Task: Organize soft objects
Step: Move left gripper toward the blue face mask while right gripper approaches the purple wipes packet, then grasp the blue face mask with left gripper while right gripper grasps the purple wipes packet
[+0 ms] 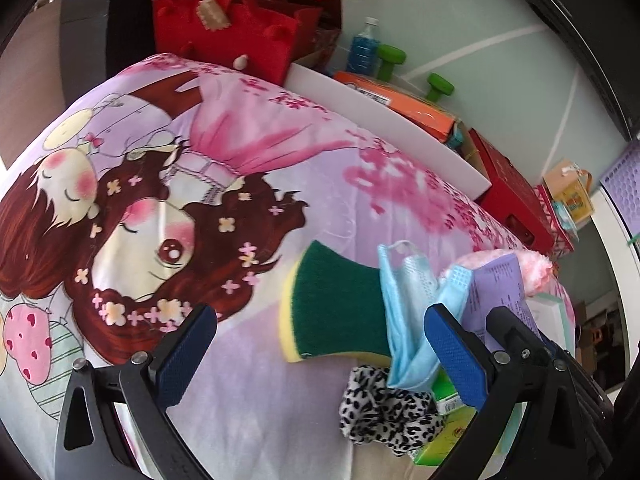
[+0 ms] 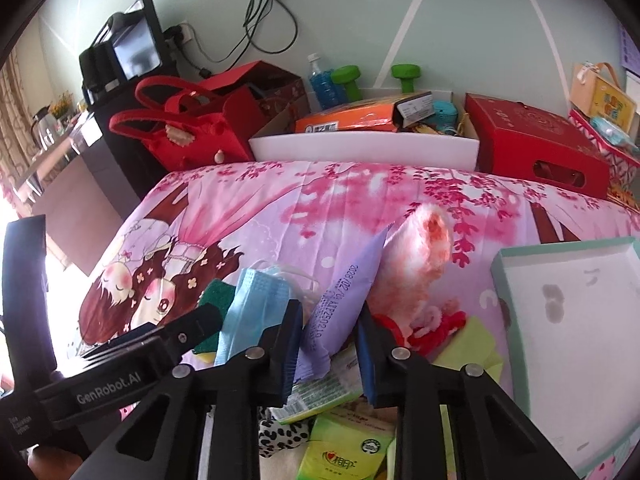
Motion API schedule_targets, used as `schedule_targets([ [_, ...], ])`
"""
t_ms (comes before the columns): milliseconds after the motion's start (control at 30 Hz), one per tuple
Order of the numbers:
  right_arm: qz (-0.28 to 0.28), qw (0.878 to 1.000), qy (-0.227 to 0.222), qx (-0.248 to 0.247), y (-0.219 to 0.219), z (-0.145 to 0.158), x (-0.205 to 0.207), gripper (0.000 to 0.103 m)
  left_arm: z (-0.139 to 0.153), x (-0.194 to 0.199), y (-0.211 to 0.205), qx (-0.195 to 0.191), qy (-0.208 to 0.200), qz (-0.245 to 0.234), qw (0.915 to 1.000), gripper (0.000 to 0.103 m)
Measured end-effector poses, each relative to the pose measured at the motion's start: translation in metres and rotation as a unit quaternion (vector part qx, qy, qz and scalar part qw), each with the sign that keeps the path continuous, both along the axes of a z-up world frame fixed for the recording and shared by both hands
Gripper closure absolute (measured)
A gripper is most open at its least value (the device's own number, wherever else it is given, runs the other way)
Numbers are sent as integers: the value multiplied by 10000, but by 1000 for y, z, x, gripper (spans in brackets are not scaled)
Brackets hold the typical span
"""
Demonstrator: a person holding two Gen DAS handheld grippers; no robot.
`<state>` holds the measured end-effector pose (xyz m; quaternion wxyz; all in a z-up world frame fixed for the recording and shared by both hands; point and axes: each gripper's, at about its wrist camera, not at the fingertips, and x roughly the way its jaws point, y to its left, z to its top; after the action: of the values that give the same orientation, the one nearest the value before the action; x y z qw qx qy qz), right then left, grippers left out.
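Pinching, seemingly, purple packet (image 2: pixel 347 300) (base hidden)

Black left gripper (image 1: pixel 320 344) and right gripper (image 2: pixel 328 340), blue textured pads, apparently silver screws

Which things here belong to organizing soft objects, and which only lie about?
Job:
green-and-yellow scouring sponge
blue face mask
leopard-print scrunchie
purple soft packet
pink fluffy toy

Lying about:
red felt bag
green dumbbells
blue bottle
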<state>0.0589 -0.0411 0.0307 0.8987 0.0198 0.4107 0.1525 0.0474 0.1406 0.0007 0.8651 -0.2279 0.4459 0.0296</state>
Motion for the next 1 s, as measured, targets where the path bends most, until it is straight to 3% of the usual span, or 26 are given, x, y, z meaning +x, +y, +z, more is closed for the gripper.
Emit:
schedule_targets([
  [333, -281, 9994, -189, 112, -24, 13, -6, 80, 5, 4, -24, -120, -122, -451, 9988, 1],
  [467, -446, 9985, -281, 150, -37, 20, -8, 80, 4, 7, -34, -66, -93, -612, 9981, 21],
  [567, -536, 9979, -299, 183, -45, 22, -8, 80, 2, 10, -42, -92, -57, -746, 9972, 27],
  [667, -612, 9975, -297, 213, -51, 23, -9, 81, 1, 11, -48, 64, -26, -780, 9969, 54],
  [767, -702, 9968, -288, 238, -60, 24, -9, 81, -2, 14, -54, -10, 18, -908, 9959, 62],
  [900, -773, 9961, -282, 307, -68, 25, -9, 81, -2, 14, -62, 188, 27, -950, 9953, 83],
  [1000, -781, 9959, -272, 367, -75, 25, -10, 81, -4, 15, -63, 143, 56, -967, 9952, 88],
])
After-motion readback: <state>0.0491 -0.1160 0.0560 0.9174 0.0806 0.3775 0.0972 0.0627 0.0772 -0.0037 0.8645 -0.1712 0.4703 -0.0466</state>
